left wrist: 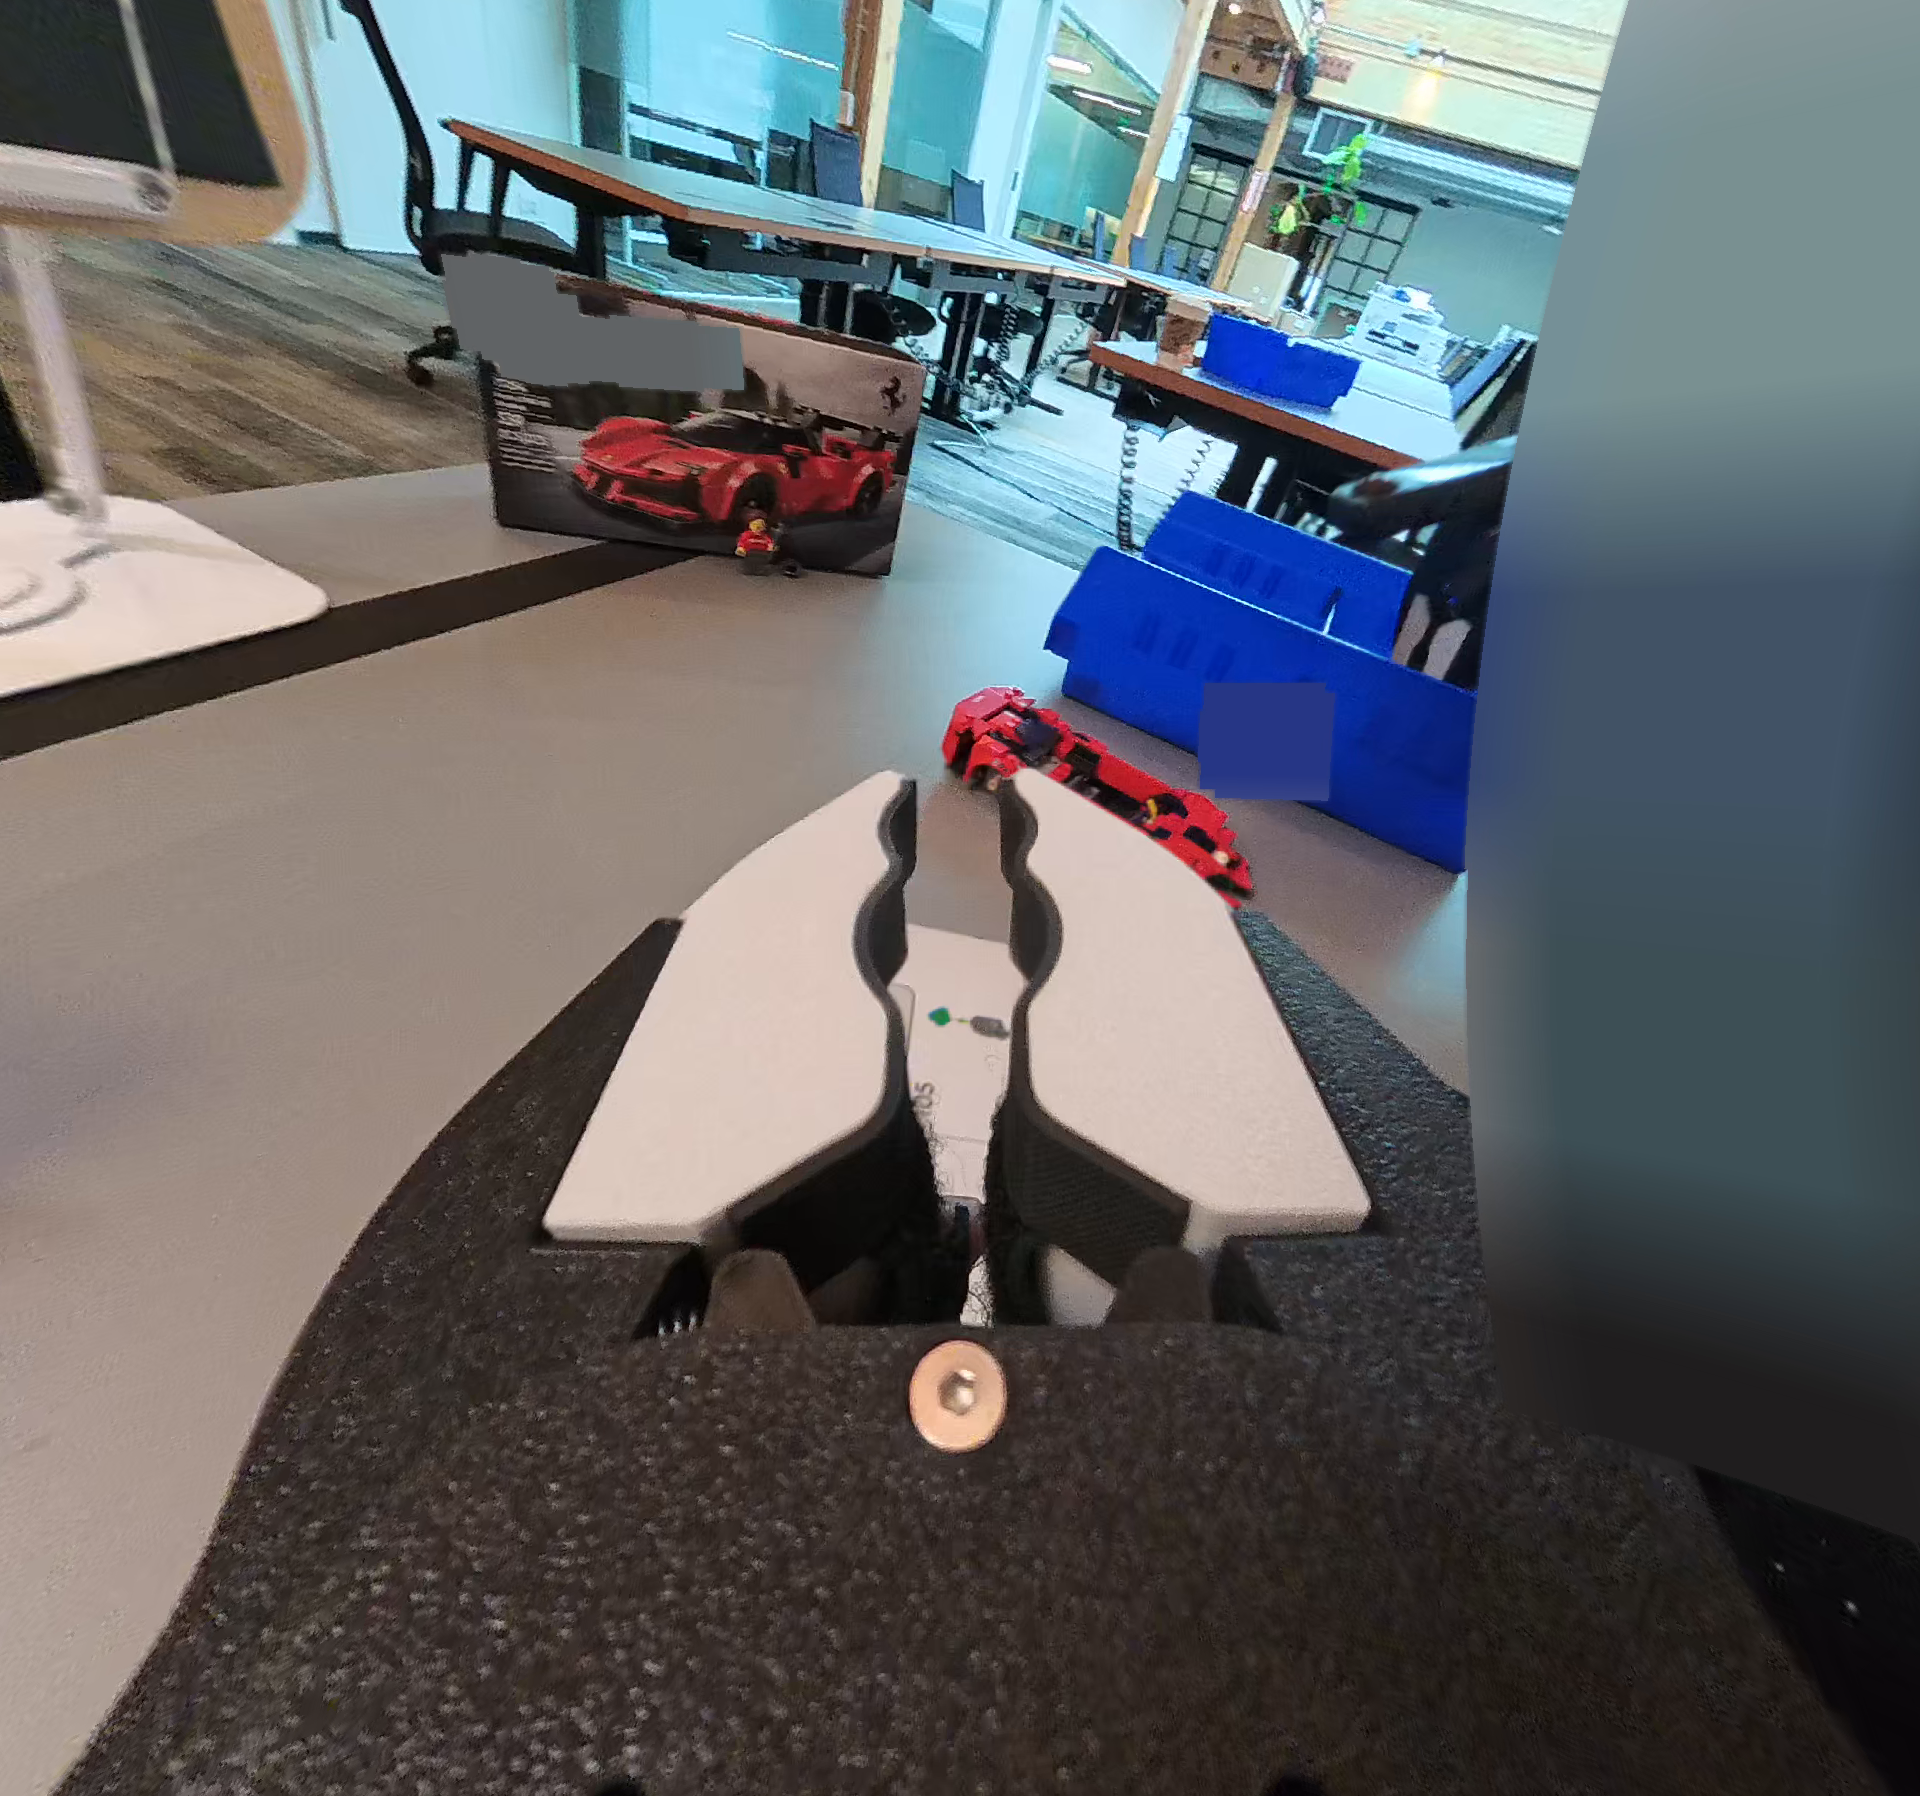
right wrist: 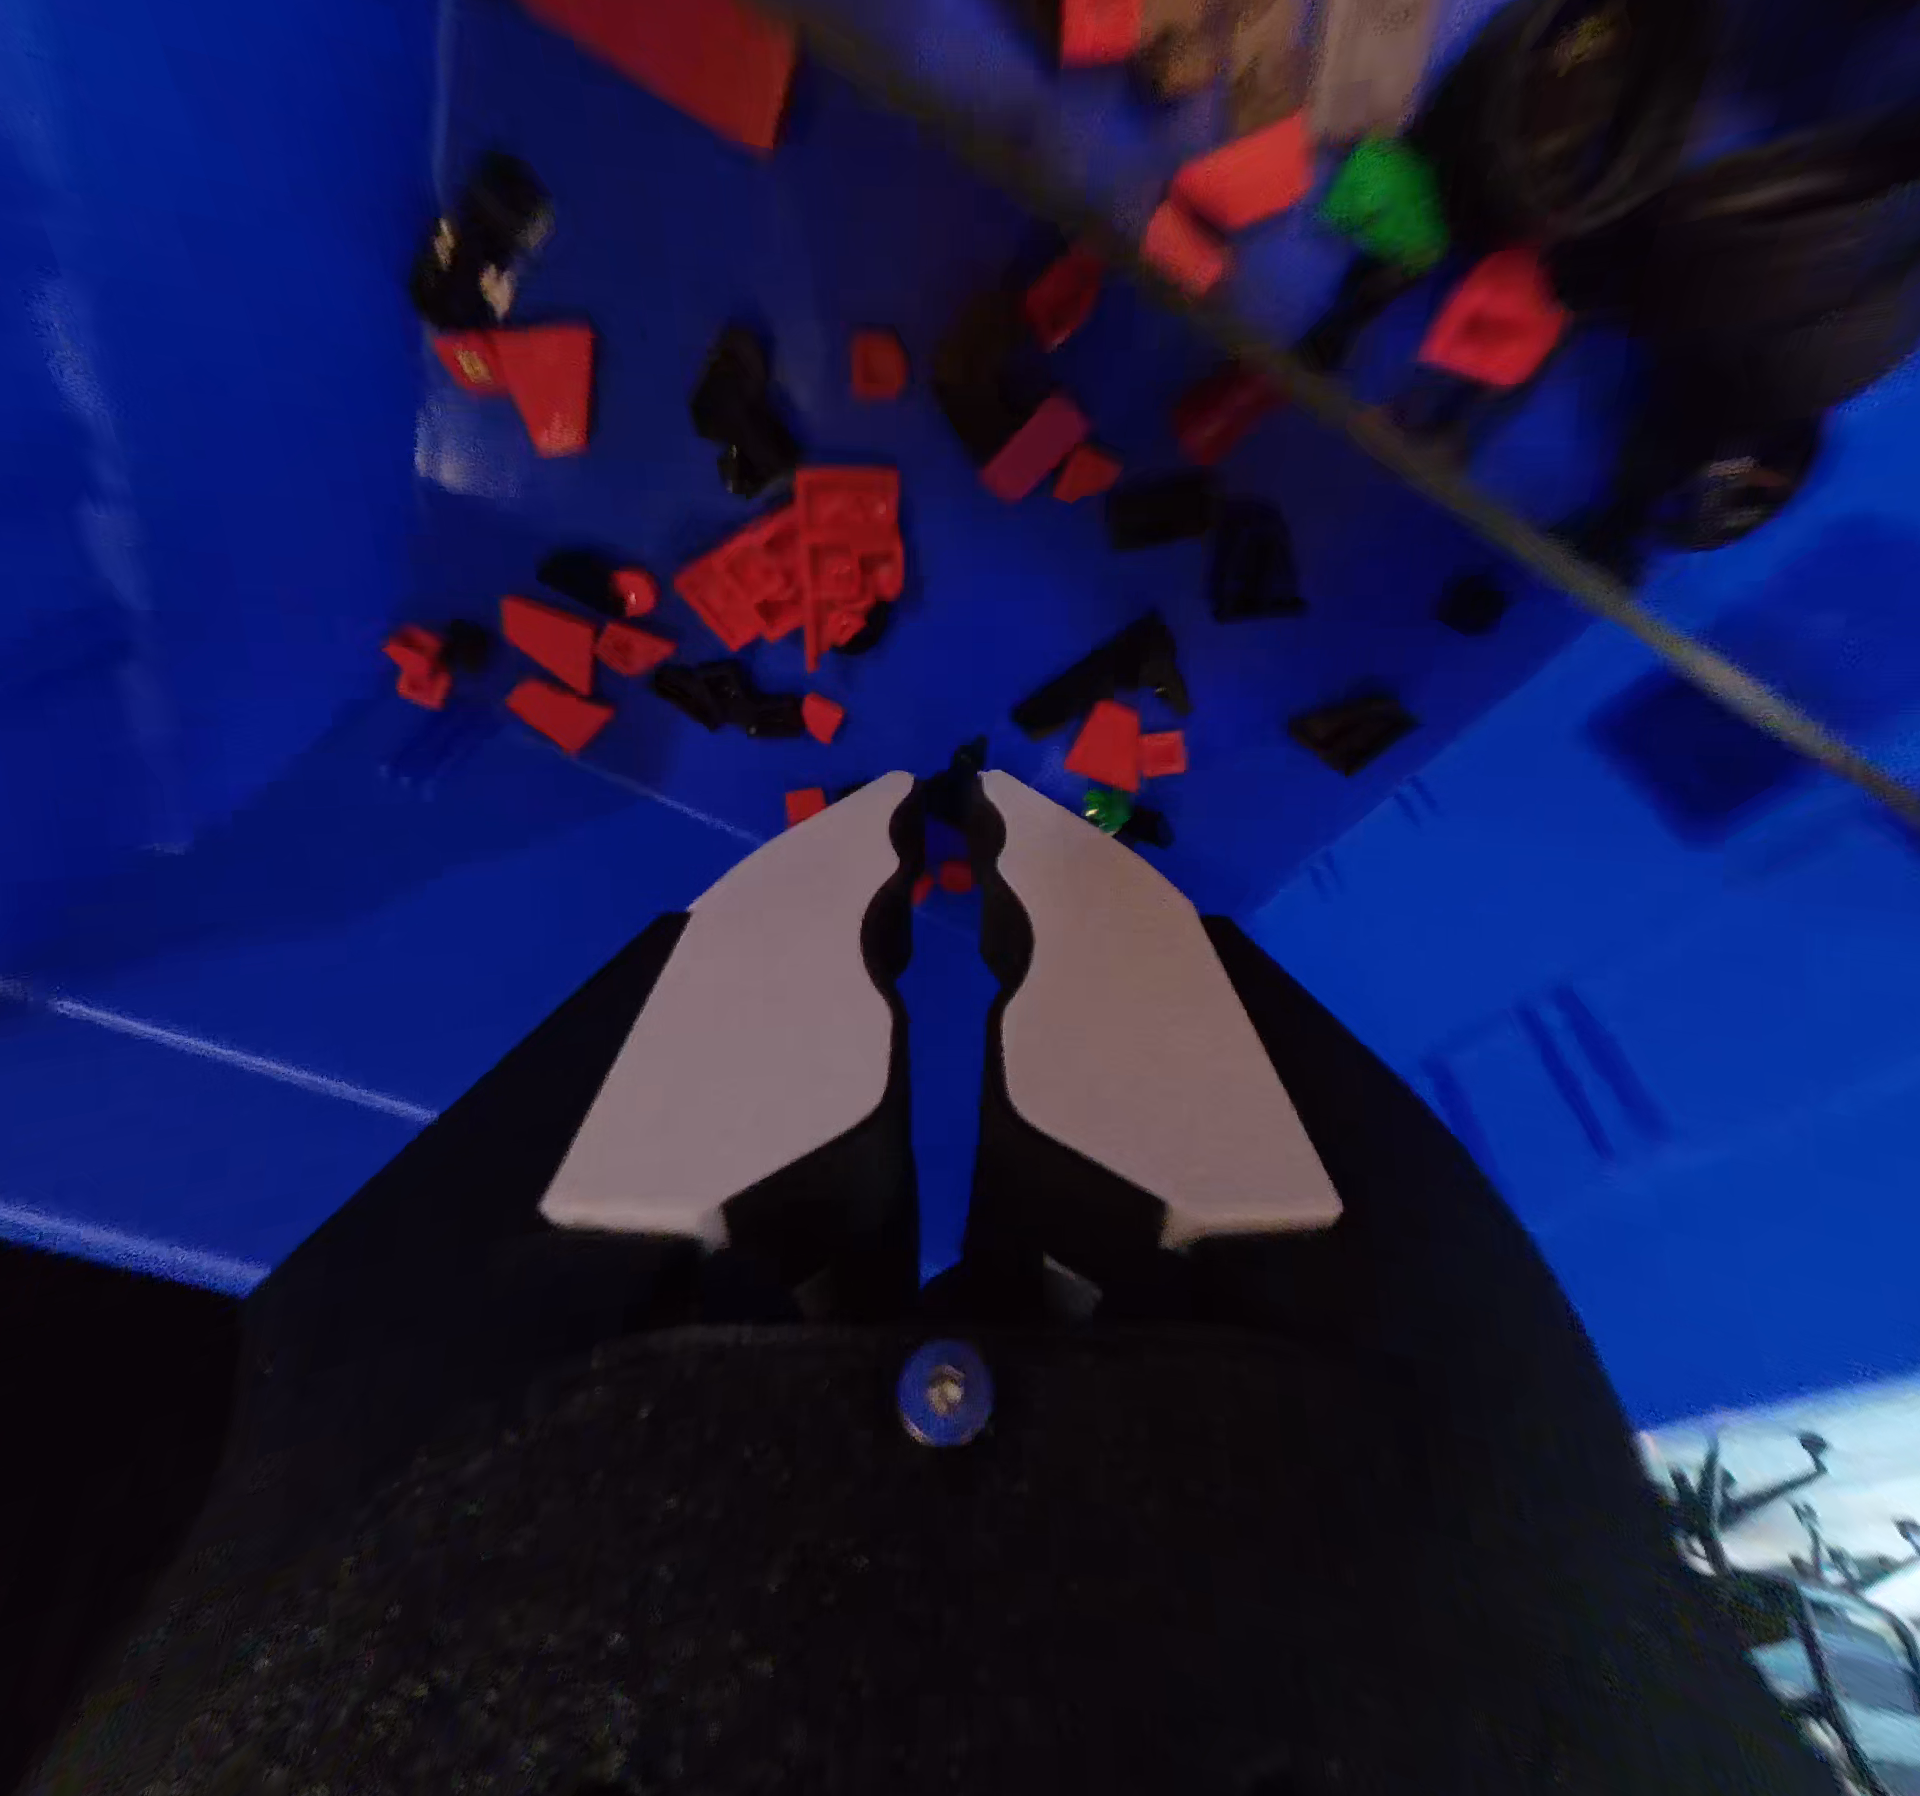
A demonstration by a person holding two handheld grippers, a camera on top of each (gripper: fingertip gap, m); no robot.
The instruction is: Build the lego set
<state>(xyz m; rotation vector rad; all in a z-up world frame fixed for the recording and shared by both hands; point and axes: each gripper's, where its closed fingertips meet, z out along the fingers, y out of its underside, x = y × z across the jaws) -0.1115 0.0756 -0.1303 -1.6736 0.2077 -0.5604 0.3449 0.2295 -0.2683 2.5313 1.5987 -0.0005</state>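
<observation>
One red car (left wrist: pixel 1091 780), partly built, lies at centre right beside two blue bins (left wrist: pixel 1382 770); one box (left wrist: pixel 707 447) stands behind. The left claw (left wrist: pixel 958 790) is slightly parted and empty. The right claw (right wrist: pixel 951 785), nearly closed inside a bin (right wrist: pixel 208 603) of blurred loose pieces (right wrist: pixel 800 572), pinches a small dark piece (right wrist: pixel 964 778) that's hard to make out.

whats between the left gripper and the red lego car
In the left wrist view, only bare grey table lies between the left gripper and the red lego car; its nose sits just past the fingertips.
</observation>
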